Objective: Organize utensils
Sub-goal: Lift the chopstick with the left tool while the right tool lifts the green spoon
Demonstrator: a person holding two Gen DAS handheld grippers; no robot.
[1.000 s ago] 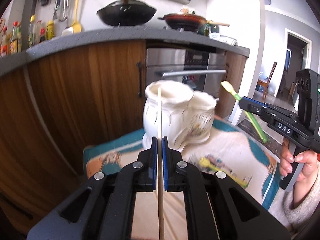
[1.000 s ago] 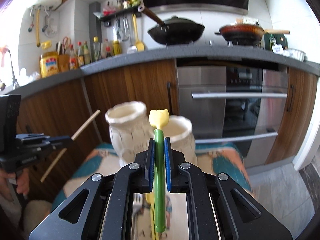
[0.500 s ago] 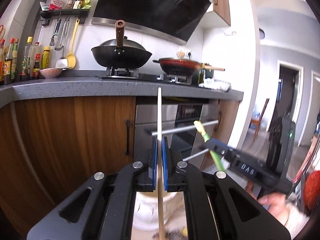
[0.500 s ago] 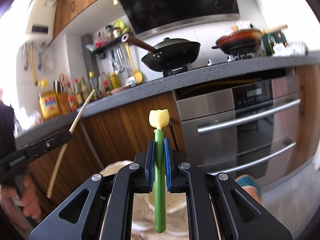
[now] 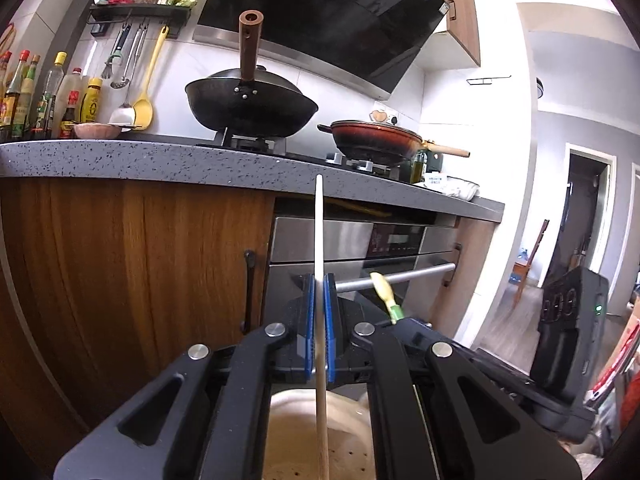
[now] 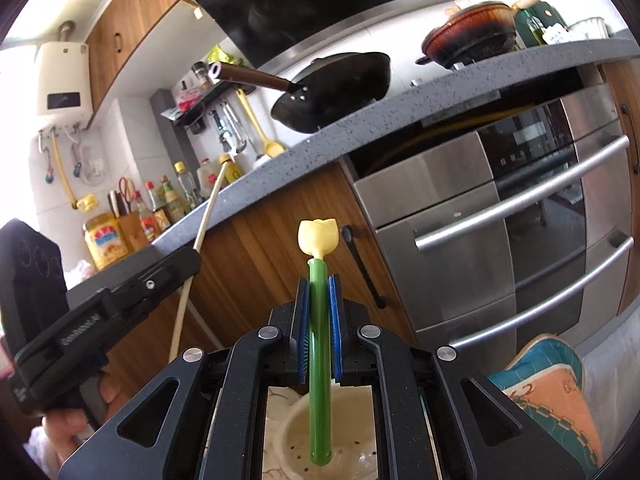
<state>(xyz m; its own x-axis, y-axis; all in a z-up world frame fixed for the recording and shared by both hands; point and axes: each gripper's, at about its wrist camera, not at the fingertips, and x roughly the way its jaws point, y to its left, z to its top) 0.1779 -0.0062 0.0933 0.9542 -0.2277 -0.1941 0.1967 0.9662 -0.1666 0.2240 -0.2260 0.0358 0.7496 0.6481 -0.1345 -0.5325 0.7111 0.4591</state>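
Note:
My left gripper (image 5: 319, 304) is shut on a pale wooden chopstick (image 5: 319, 224) that stands upright, its lower end over the mouth of a white ceramic holder (image 5: 304, 436) below the jaws. My right gripper (image 6: 318, 312) is shut on a green utensil with a yellow tulip tip (image 6: 318, 240), its lower end hanging over the second white holder cup (image 6: 340, 440). Each gripper shows in the other's view: the right gripper (image 5: 404, 320) beside the left, and the left gripper (image 6: 176, 264) with its chopstick (image 6: 204, 224).
A wooden cabinet front (image 5: 140, 280) and steel oven (image 6: 500, 220) stand close ahead under a grey counter (image 5: 120, 160) with a black wok (image 5: 252, 104) and red pan (image 5: 376, 140). A patterned cloth (image 6: 552, 392) lies under the holders at the right.
Both grippers have tilted upward and come over the holder cups, which now sit directly under the jaws. Both utensils stay gripped.

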